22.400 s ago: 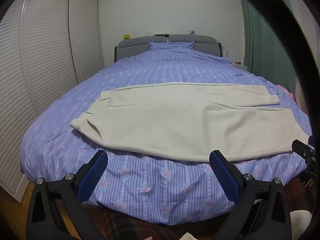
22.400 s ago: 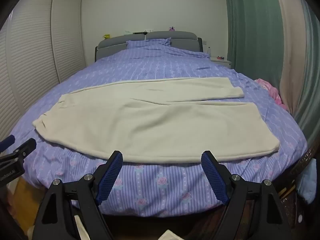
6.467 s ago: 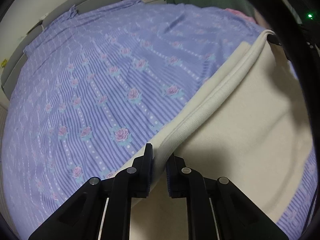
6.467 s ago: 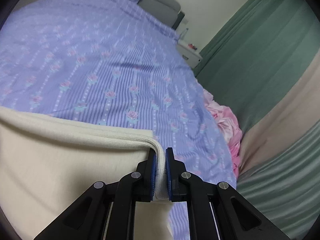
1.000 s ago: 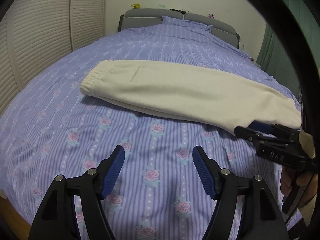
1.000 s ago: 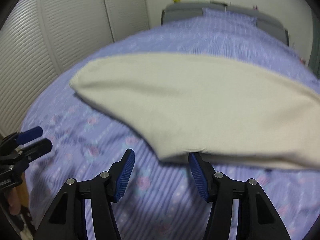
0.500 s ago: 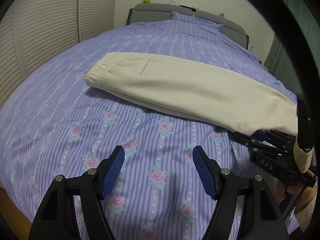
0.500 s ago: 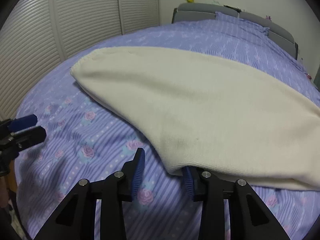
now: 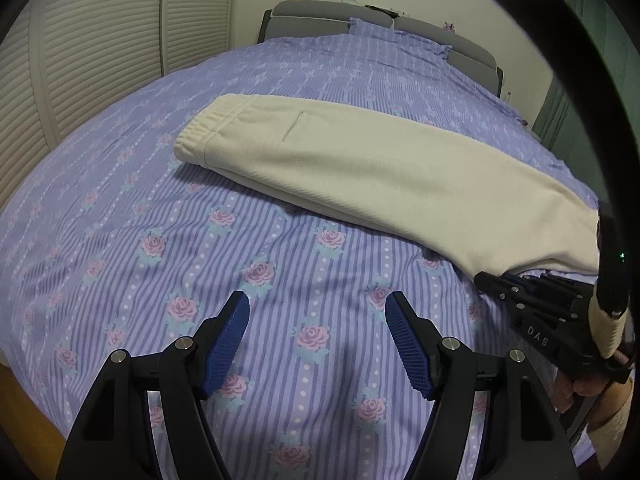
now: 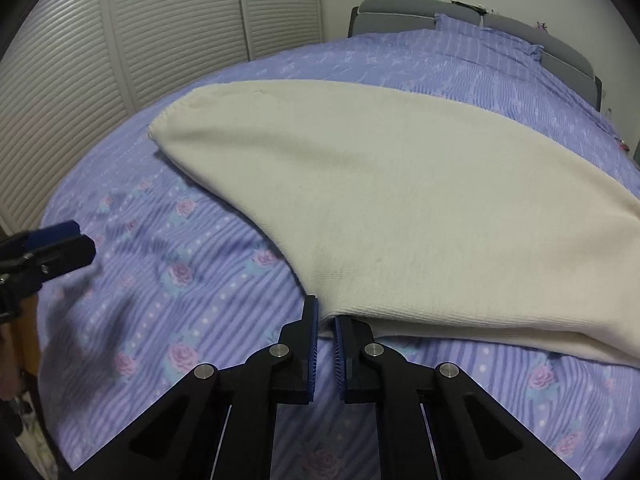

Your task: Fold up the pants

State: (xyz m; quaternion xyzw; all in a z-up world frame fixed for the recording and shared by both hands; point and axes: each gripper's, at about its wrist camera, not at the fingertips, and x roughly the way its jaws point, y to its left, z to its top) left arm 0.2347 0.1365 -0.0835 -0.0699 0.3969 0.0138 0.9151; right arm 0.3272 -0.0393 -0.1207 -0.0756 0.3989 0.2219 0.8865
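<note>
Lavender rose-print bedspread (image 9: pixel 280 240) covers bed; louvred wardrobe doors (image 10: pixel 160 32) at 10 o'clock, grey headboard (image 9: pixel 320 20) at 12. Cream pants (image 10: pixel 400 200), folded lengthwise, lie diagonally across bed, waistband toward 10 o'clock, cuff end toward 4 o'clock in left wrist view. Your right claw (image 10: pixel 326 322) pinched narrow on cuff corner at near edge. Your left claw (image 9: pixel 318 308) spread wide, nothing between pads, above bare bedspread, well apart from pants.
</note>
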